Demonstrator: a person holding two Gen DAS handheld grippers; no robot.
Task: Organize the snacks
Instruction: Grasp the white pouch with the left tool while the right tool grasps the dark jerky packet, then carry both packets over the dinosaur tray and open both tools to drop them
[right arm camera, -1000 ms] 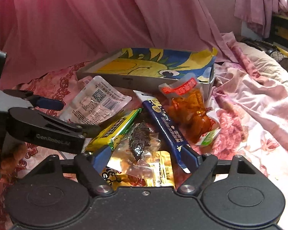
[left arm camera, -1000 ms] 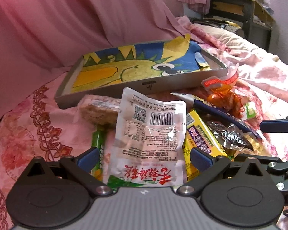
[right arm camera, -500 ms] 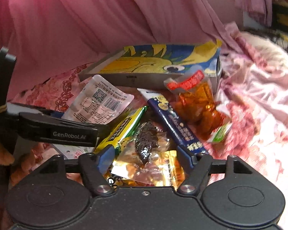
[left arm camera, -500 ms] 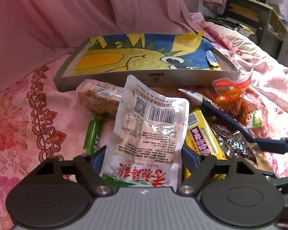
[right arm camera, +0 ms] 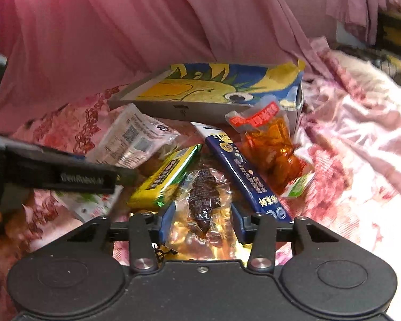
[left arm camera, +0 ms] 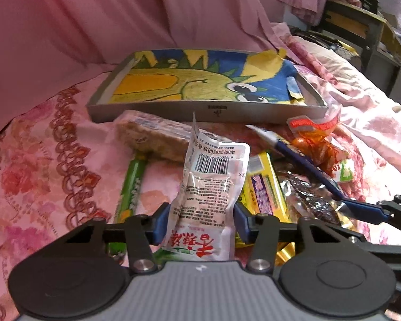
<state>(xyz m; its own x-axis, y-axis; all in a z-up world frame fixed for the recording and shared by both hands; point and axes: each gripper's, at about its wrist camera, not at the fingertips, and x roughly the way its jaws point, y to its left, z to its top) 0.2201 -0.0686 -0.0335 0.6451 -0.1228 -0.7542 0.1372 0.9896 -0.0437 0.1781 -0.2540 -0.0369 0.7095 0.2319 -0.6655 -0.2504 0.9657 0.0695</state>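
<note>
Closing on both sides: the left claw (left arm camera: 200, 220) narrows around a white plastic snack pouch with a barcode and red lettering (left arm camera: 209, 187), whose sides crumple between the blue pads, so it looks pinched. The pouch's long axis runs straight ahead from the claw toward the shallow grey tray lined with a yellow-and-blue cartoon picture (left arm camera: 157, 111). The right claw (right arm camera: 201, 220) narrows around a clear gold-backed packet holding a dark brown piece (right arm camera: 203, 200), also lengthwise; whether its pads touch yet I cannot tell. Both lie on the pink floral bed (left arm camera: 40, 160), the tray just beyond the pile, nearer the left claw's line.
</note>
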